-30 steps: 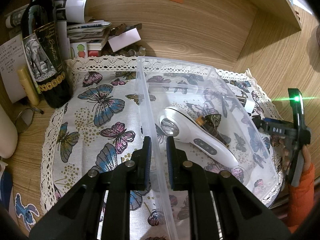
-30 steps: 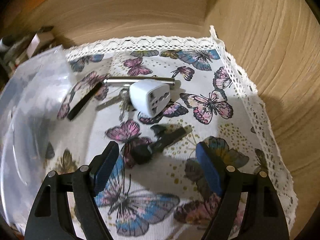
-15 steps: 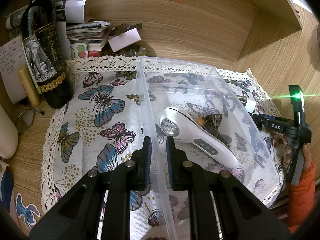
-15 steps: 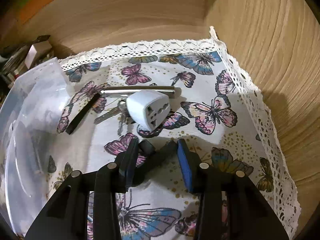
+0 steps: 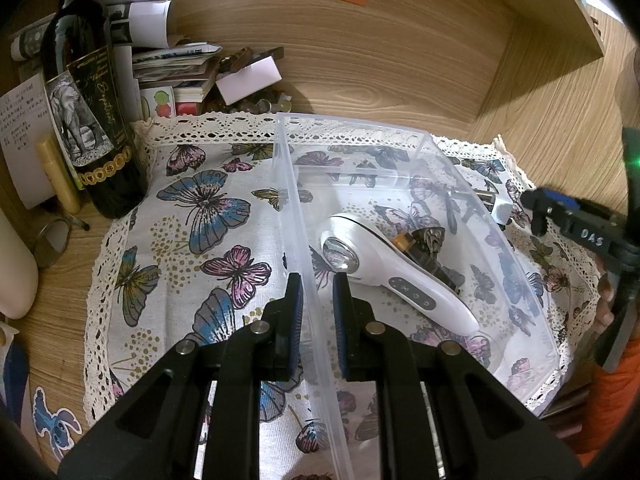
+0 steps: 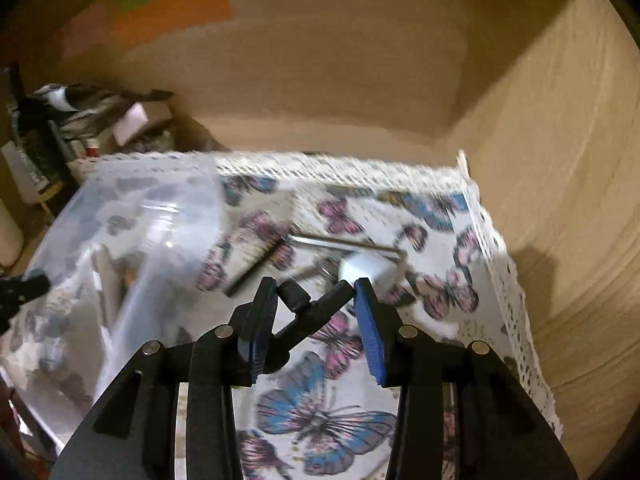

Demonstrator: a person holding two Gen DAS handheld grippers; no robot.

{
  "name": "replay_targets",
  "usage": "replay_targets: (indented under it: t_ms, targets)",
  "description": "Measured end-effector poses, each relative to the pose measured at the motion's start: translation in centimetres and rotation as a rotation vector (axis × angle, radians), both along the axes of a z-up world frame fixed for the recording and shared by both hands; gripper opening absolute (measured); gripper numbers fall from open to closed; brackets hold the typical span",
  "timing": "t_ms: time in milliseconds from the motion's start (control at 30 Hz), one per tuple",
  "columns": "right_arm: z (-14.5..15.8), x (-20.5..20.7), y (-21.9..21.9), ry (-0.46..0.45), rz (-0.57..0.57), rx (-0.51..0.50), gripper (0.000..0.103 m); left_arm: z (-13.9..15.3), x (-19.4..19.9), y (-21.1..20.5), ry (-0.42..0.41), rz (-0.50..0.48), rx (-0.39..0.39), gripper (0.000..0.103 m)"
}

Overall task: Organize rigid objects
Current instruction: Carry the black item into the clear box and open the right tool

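Both tools clamped: one on bin wall, one on black clip.

Nearest: left tool (image 5: 314,304) pinched on near wall of clear plastic bin (image 5: 520,288); right tool (image 6: 316,312) just closed onto black clip (image 6: 308,312), held above butterfly cloth (image 6: 328,420). Inside bin: white handheld device (image 5: 384,268) over small dark object. Beyond right tool, on cloth: white adapter (image 6: 366,268), metal rod (image 6: 344,242), blurred. Farthest: wine bottle (image 5: 86,96) and stacked papers (image 5: 172,68) on desk (image 5: 52,320).

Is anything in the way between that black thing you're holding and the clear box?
Only the clear box's own near wall. The right gripper holds the black clip above the cloth beside it, so it must go over the rim; nothing else blocks it.
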State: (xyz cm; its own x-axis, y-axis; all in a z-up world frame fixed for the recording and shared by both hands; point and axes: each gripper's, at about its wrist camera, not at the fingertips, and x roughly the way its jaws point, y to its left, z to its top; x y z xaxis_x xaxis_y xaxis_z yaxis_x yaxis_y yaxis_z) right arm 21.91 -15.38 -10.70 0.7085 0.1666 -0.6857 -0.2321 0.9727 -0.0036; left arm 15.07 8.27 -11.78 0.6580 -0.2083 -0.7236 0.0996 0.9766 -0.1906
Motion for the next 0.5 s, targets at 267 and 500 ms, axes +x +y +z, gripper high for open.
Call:
replay_targets:
  t_ms: [267,500]
  targets:
    - [2.4,-0.9,4.2,-0.076,0.126,-0.009,0.036,0.0,0.0,0.0,0.000,0.001,0.000,0.013]
    - [2.8,-1.5,7.6,-0.087,0.232,-0.010,0.037,0.0,0.1,0.1,-0.001,0.000,0.001,0.013]
